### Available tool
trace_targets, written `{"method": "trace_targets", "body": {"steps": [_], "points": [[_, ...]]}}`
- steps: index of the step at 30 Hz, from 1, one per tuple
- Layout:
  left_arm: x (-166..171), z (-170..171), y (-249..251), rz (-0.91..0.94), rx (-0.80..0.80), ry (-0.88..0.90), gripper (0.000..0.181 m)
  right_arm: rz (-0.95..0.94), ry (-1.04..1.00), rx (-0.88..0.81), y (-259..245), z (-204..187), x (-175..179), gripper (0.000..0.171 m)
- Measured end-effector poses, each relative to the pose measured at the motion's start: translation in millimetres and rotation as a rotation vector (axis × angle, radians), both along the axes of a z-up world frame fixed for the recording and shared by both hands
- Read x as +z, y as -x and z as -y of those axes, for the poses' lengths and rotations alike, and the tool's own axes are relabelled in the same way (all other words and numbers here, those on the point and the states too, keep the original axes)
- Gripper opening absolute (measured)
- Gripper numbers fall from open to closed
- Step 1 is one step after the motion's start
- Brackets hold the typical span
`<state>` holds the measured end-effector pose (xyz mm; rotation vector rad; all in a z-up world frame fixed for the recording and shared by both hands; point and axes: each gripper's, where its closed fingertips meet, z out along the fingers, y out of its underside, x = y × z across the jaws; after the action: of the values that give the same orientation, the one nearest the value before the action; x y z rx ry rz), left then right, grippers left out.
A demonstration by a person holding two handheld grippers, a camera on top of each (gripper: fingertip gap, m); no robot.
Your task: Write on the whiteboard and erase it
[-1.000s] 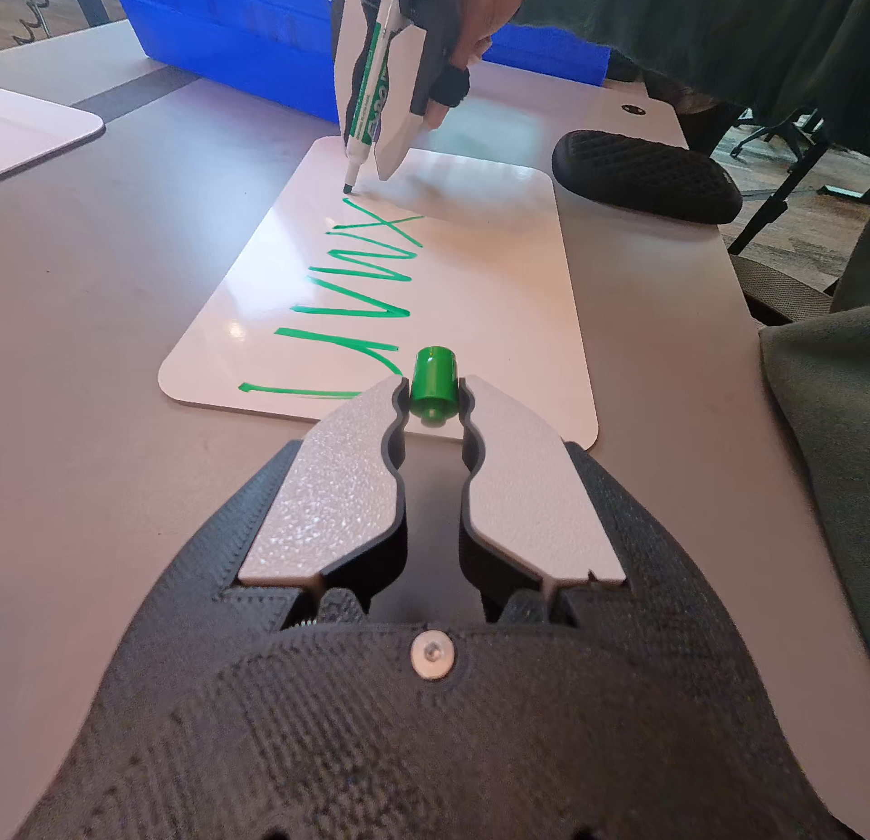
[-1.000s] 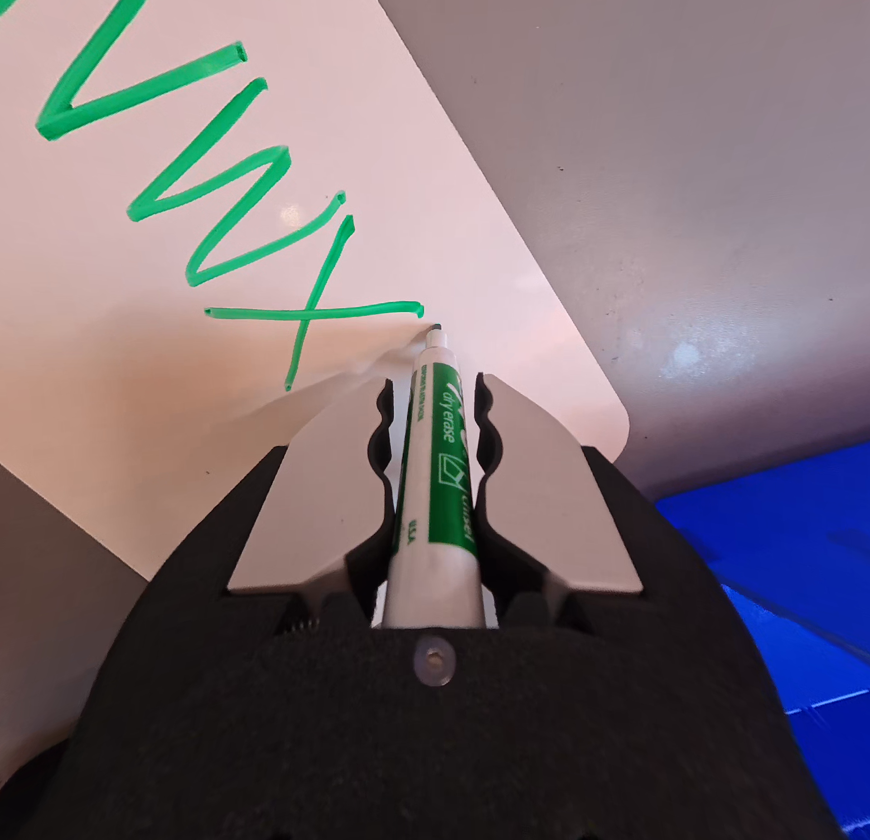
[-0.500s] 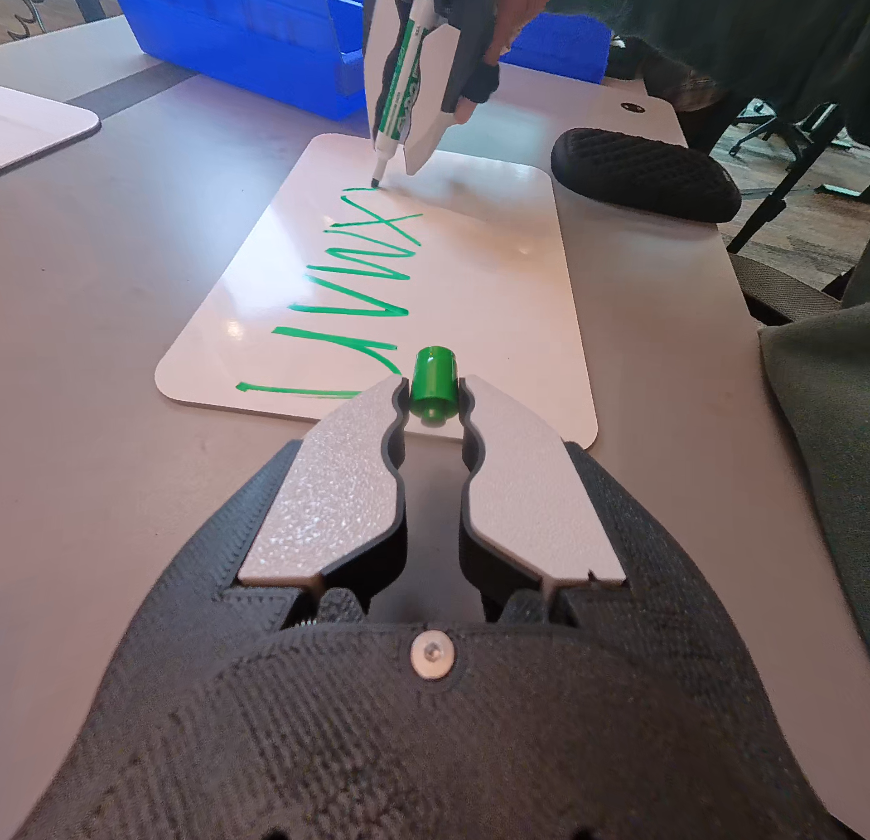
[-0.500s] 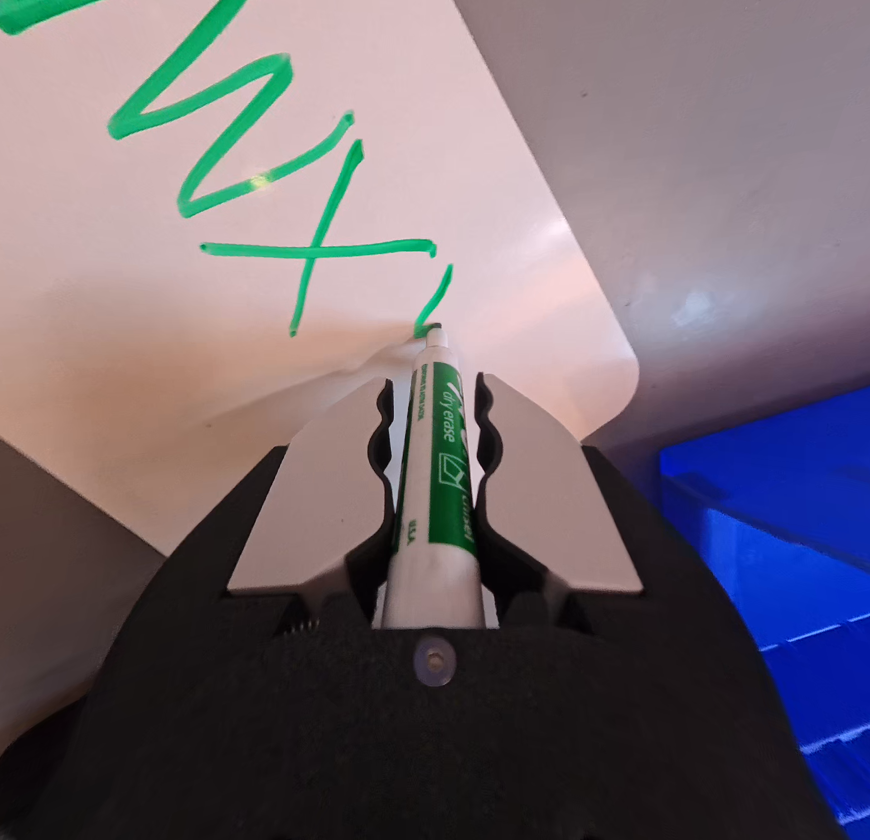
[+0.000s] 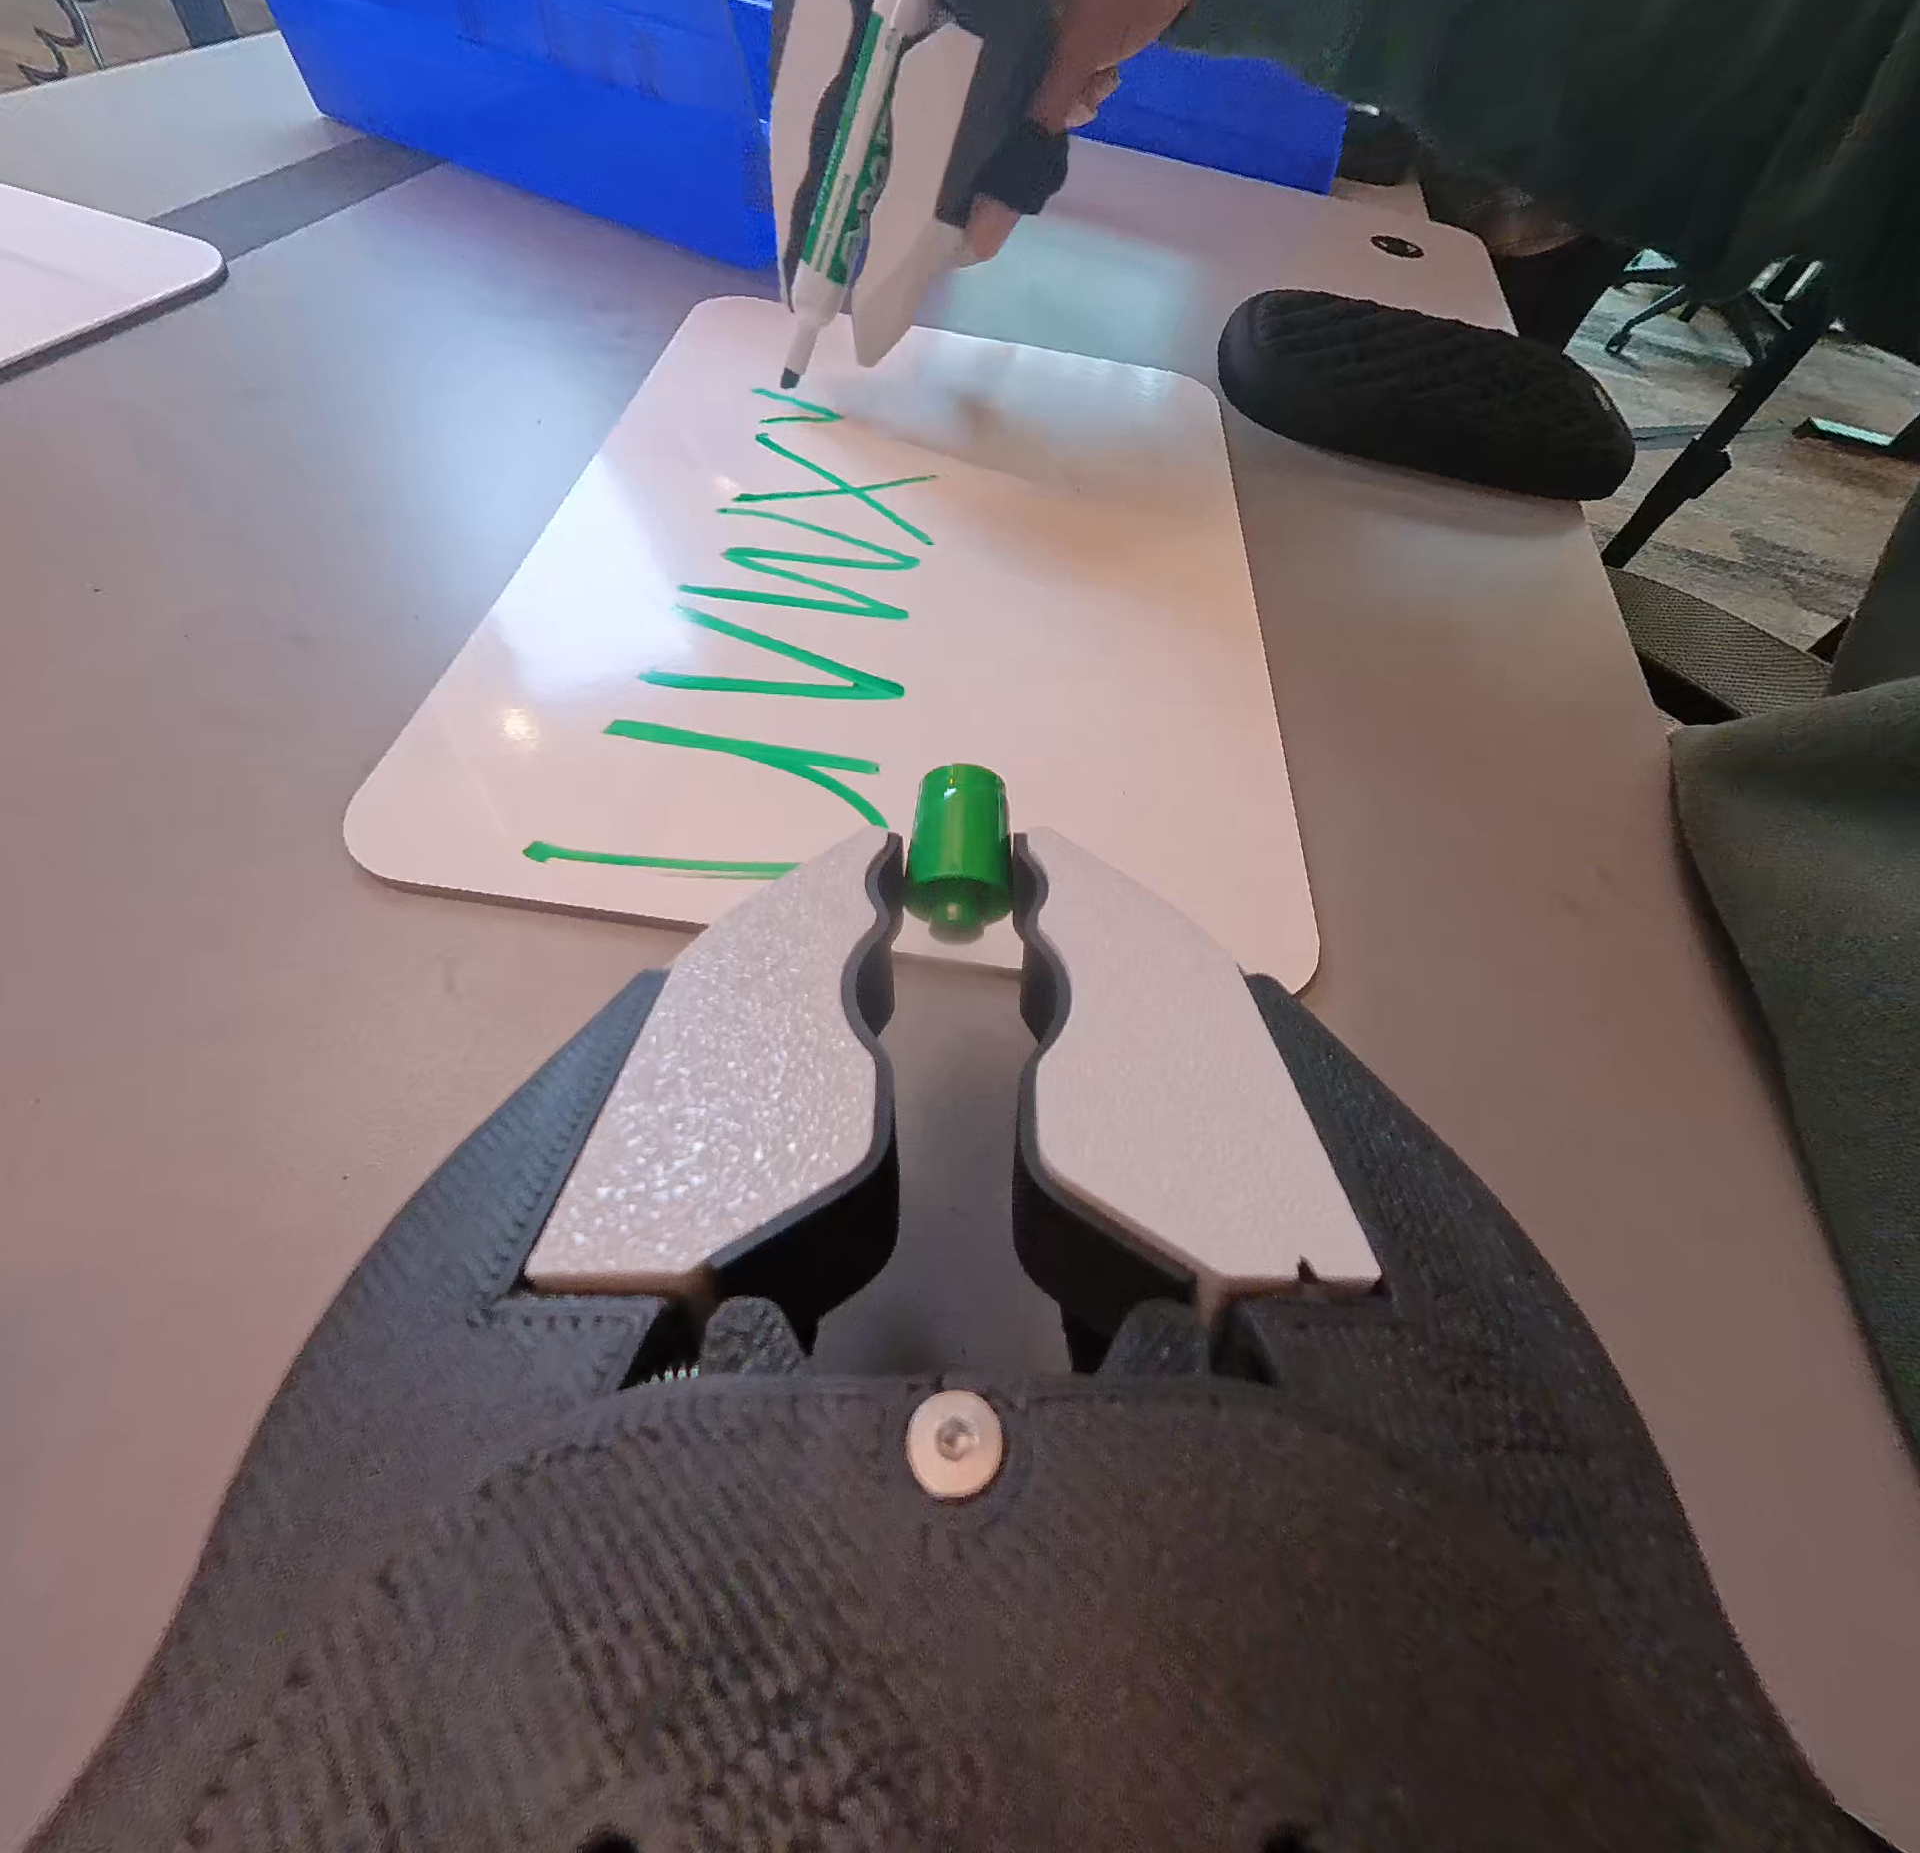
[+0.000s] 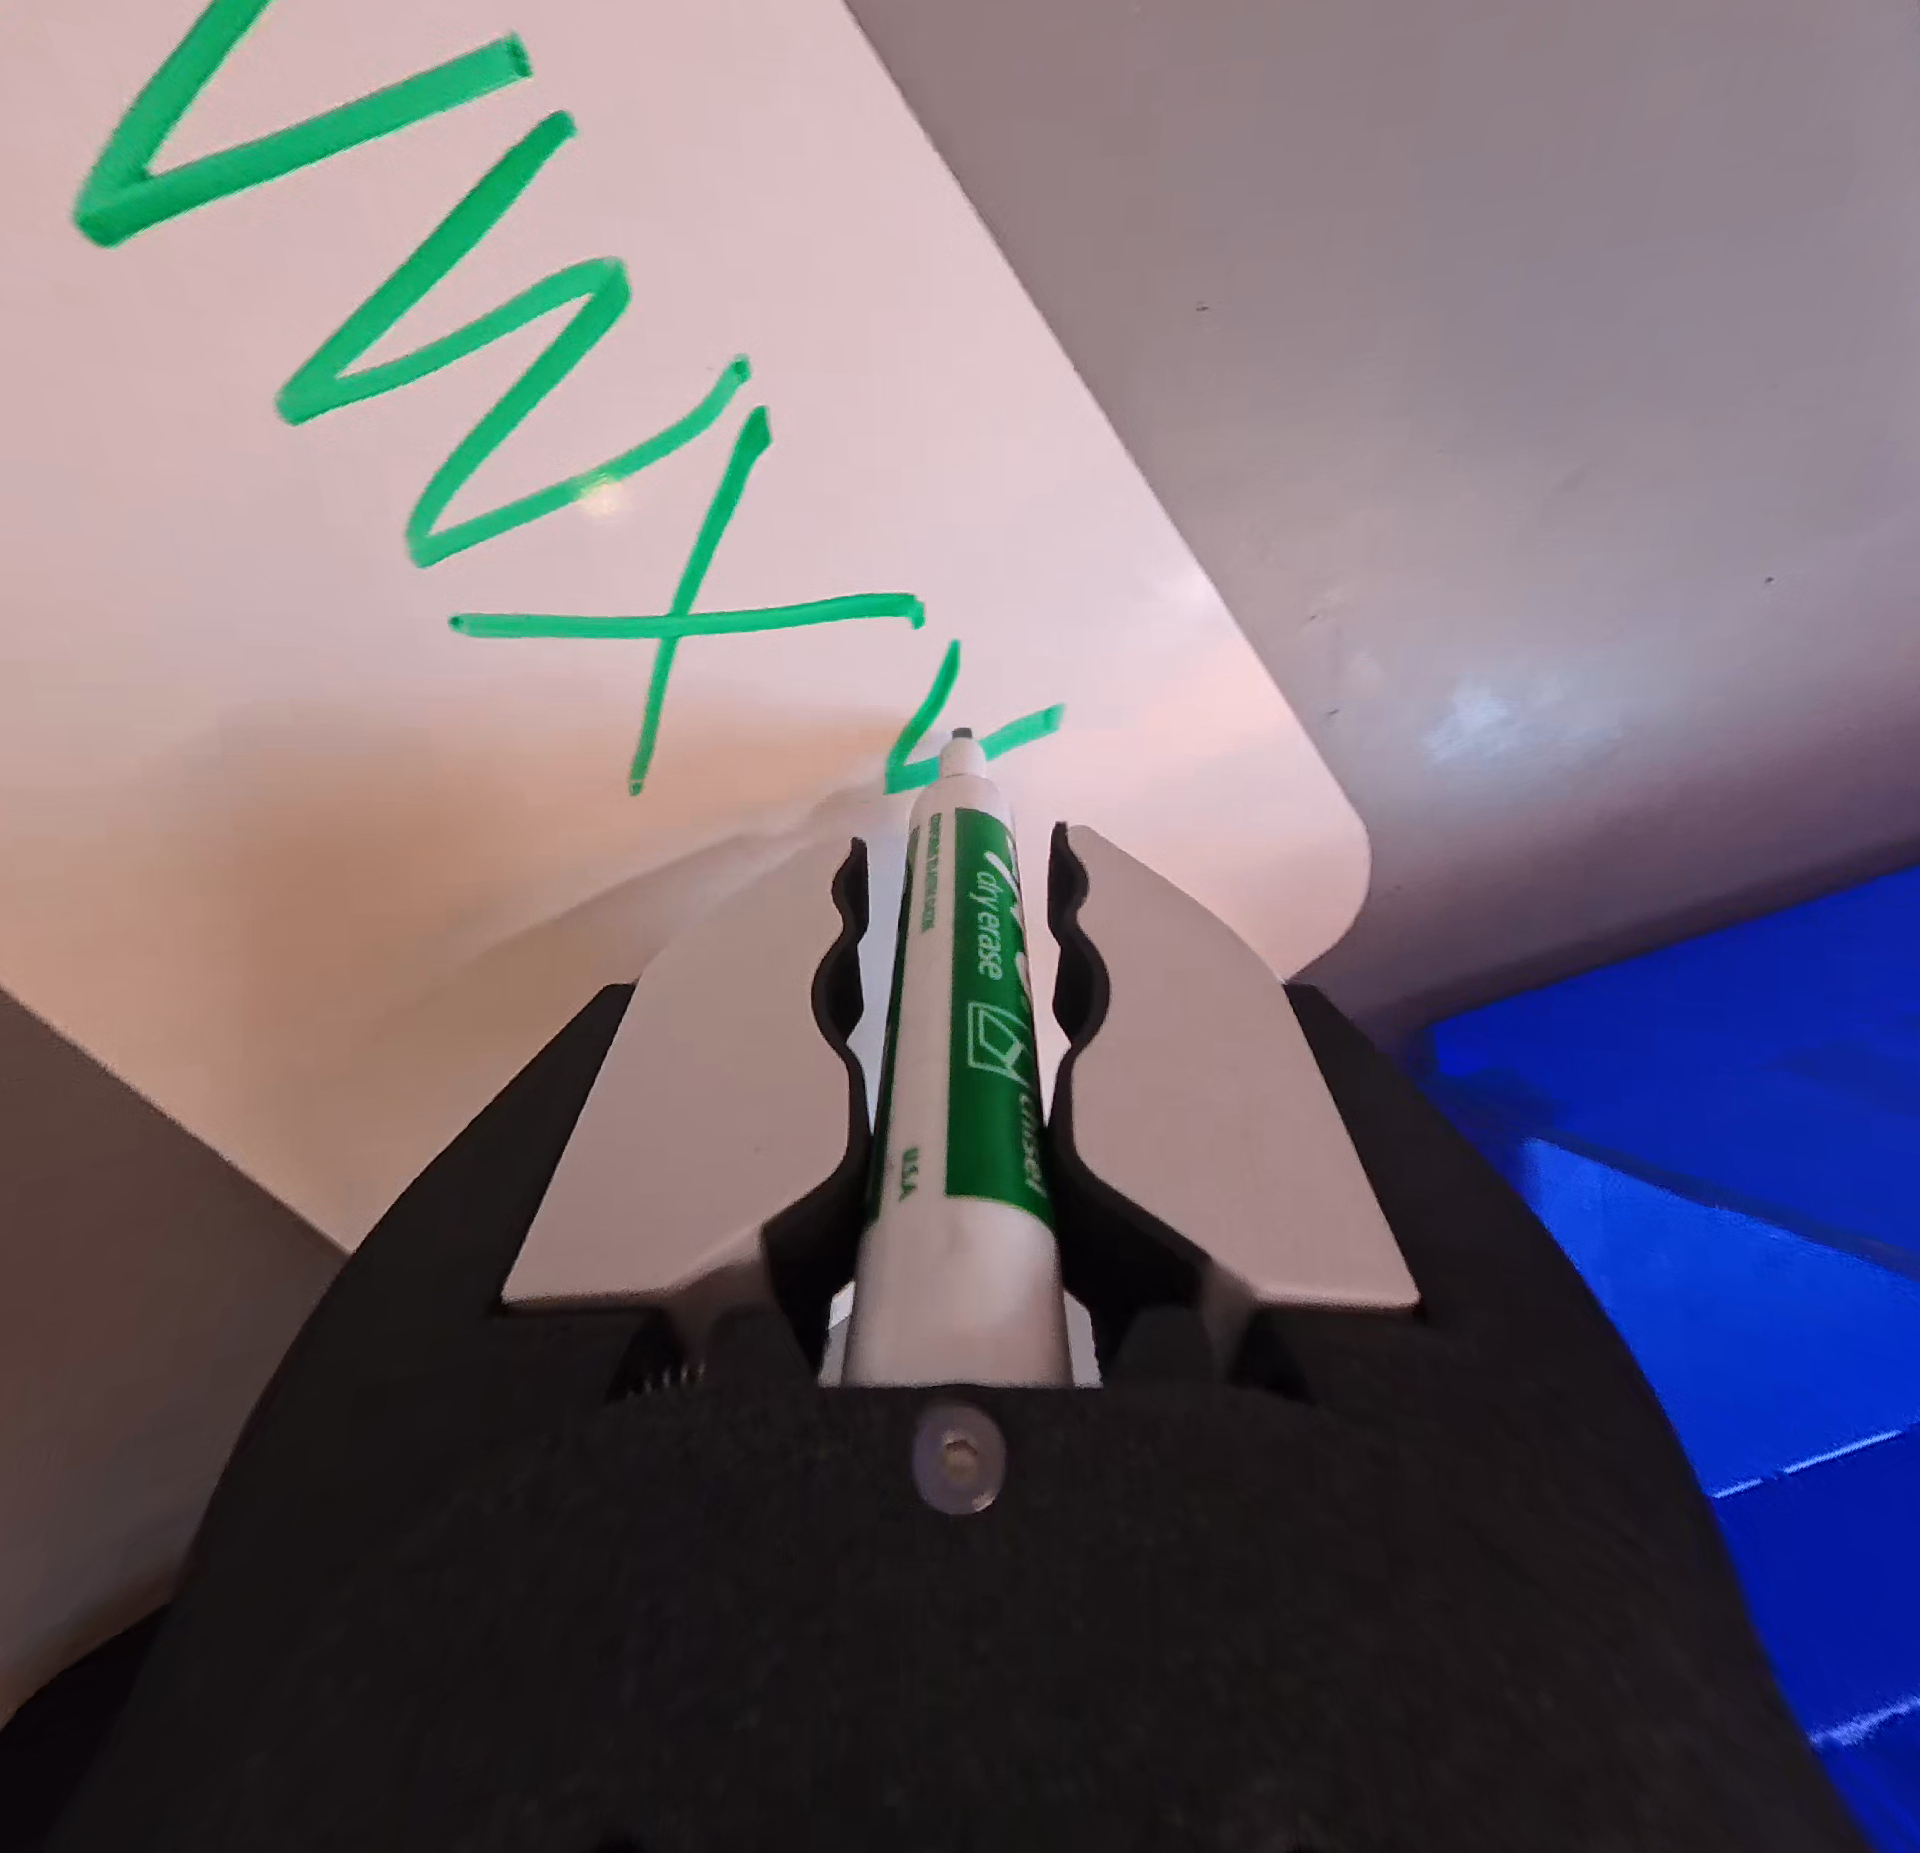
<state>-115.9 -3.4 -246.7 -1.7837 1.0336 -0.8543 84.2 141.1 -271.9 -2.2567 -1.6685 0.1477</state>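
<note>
A small white whiteboard (image 5: 1039, 598) lies flat on the grey table and carries a row of green marker strokes (image 5: 800, 598). My right gripper (image 6: 956, 847) is shut on a green-and-white dry-erase marker (image 6: 961, 1024), tip down just above the board's far end beside the newest small stroke (image 6: 935, 743). The same gripper (image 5: 831, 328) and marker (image 5: 847, 172) show in the left wrist view, held by a gloved hand. My left gripper (image 5: 956, 847) is shut on the green marker cap (image 5: 956, 832) and hovers over the board's near edge.
A black ribbed eraser (image 5: 1423, 406) lies on the table right of the board. Blue plastic bins (image 5: 520, 68) stand behind the board. Another white board's corner (image 5: 94, 265) is at far left. A dark green garment (image 5: 1818, 972) hangs at the right table edge.
My right gripper has moved the marker along the board's far end and drawn a small new stroke after the cross. My left gripper with the cap has stayed still.
</note>
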Motion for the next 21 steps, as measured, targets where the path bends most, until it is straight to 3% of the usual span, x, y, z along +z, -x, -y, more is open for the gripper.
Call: {"method": "trace_targets", "body": {"steps": [21], "points": [[-0.3,1.6,-1.1,-0.007,-0.003,-0.005,0.020,0.060,0.046,0.026,-8.0,29.6,-7.2,0.034]]}}
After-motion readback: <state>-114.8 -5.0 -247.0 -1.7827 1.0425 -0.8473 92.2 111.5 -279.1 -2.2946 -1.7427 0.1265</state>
